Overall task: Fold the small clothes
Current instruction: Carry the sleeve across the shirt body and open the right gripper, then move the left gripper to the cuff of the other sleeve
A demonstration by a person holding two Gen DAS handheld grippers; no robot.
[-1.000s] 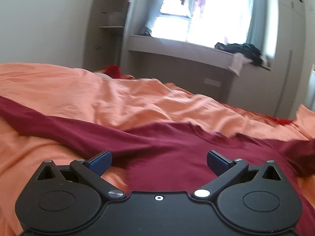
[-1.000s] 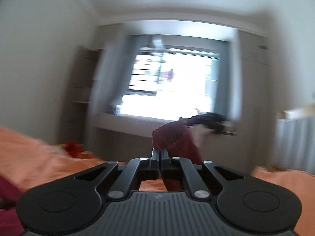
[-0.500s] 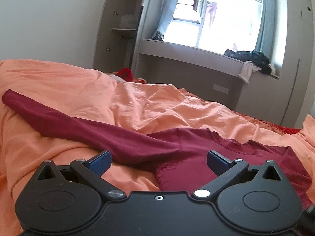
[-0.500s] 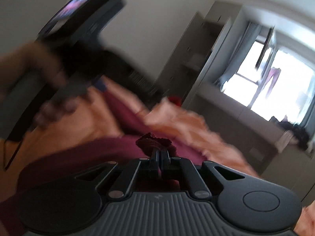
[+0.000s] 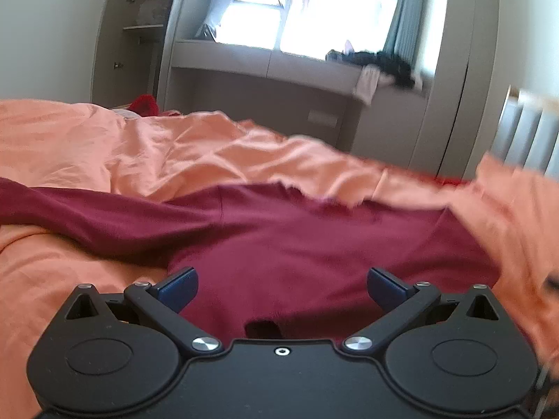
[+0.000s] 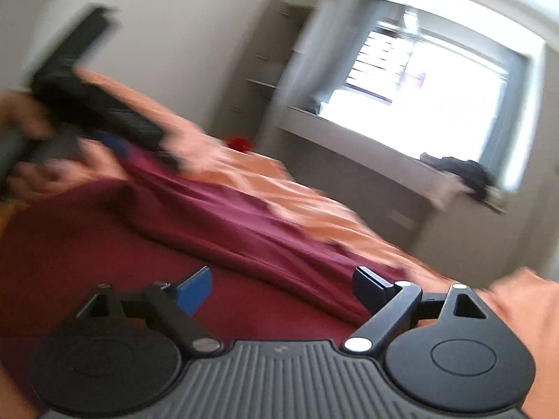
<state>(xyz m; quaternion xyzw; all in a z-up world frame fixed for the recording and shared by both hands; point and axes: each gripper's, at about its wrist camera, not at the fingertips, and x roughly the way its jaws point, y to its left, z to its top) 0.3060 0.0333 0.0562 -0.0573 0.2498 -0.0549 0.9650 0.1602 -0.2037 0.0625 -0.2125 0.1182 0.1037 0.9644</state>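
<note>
— What's the biggest thing in front of you?

— The orange bedsheet [image 5: 216, 153], rumpled and filling most of my view. Behind it runs a grey window ledge [image 5: 265, 66] under a bright window [image 5: 314, 7], with a heap of dark clothes [image 5: 380, 61] on the ledge's right end.

— And the garment?

— The maroon long-sleeved shirt [image 5: 314, 241] lies spread on the sheet right before me. One sleeve [image 5: 87, 216] stretches away to the left across the sheet. At the right, a fold of the sheet laps over the shirt's edge.

— Your left gripper?

— My left gripper [image 5: 281, 284] hangs just above the shirt's body, released, blue pads [image 5: 178, 288] spread wide with nothing between them but the cloth lying below.

— The right one?

— My right gripper [image 6: 283, 288] is low over the shirt too, its jaws opening; only flat maroon cloth shows between the pads [image 6: 194, 291], and they press on nothing. The view is blurred. At its far left my left hand [image 6: 38, 160] holds the other gripper's handle.
</note>
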